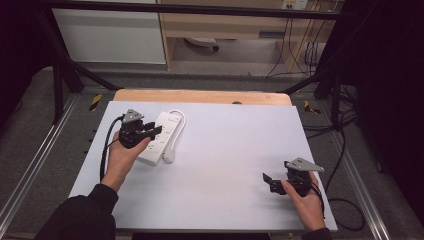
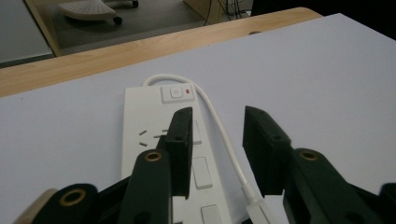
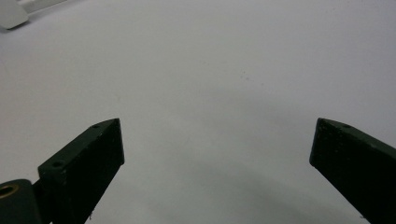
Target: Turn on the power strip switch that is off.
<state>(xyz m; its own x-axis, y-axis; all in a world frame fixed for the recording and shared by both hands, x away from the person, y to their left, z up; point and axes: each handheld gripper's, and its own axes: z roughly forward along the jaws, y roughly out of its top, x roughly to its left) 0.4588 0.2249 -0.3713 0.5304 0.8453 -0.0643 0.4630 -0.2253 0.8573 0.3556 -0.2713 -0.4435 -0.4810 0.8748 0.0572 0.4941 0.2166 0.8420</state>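
1 white power strip (image 1: pixel 159 137) lies on the white table sheet (image 1: pixel 225 150), and everything else is placed from it. The left gripper (image 1: pixel 150 132) hovers over the strip's near half, jaws apart with a narrow gap, empty; in the left gripper view they straddle the strip's cord (image 2: pixel 224 135). 1 cord loops from the switch end (image 2: pixel 176 93) back along the strip's right side to 1 plug (image 1: pixel 169 156). The right gripper (image 1: pixel 270 181) sits well apart from the strip, jaws wide apart, holding nothing.

My judgement: closing here could pinch the cord rather than the body, dragging the strip askew, or a jaw could bump the switch.

Count: 1 strip, 1 cord, 1 plug, 2 grippers.
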